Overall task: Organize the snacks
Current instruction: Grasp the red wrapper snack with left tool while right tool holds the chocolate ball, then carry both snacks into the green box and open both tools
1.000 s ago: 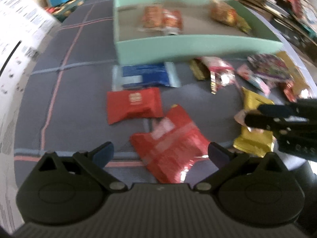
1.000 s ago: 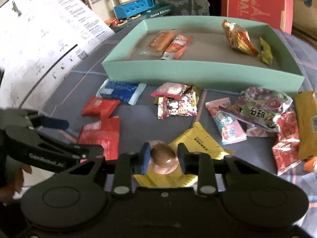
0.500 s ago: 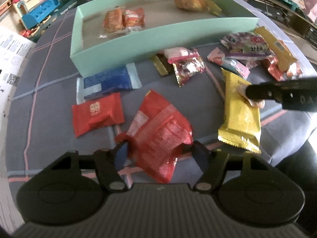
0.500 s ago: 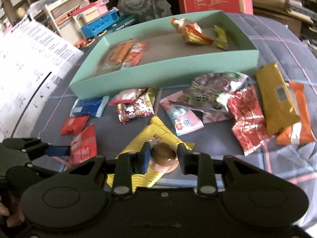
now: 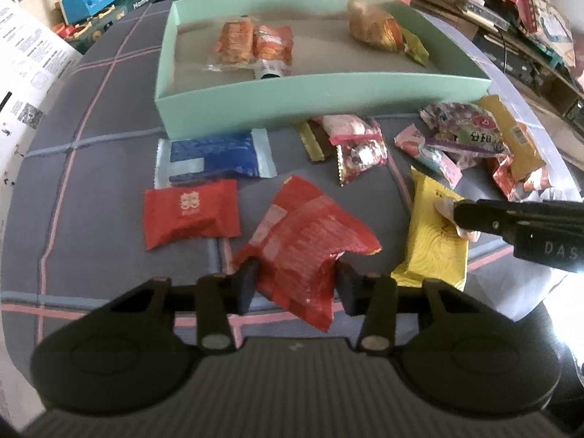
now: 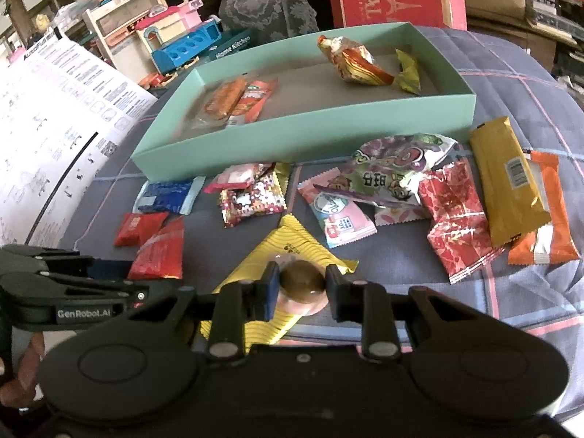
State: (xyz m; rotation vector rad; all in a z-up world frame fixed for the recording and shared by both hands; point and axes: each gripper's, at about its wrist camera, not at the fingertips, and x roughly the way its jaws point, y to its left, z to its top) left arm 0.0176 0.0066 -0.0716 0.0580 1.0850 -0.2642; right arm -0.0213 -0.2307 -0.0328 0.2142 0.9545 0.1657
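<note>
Checked cloth (image 5: 91,168), "Home Kitchen" box (image 6: 233,46), "GenRobot.AI" gripper (image 6: 54,292)

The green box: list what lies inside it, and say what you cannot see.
Inside the green box lie an orange snack pair at the left, a crinkled gold-red packet and a small yellow packet at the right. The near wall hides the floor strip behind it.

I'm seeing a glossy, crinkled red foil packet (image 5: 303,244), a matt mint cardboard tray (image 5: 321,96), and a soft checked cloth (image 5: 91,116).
</note>
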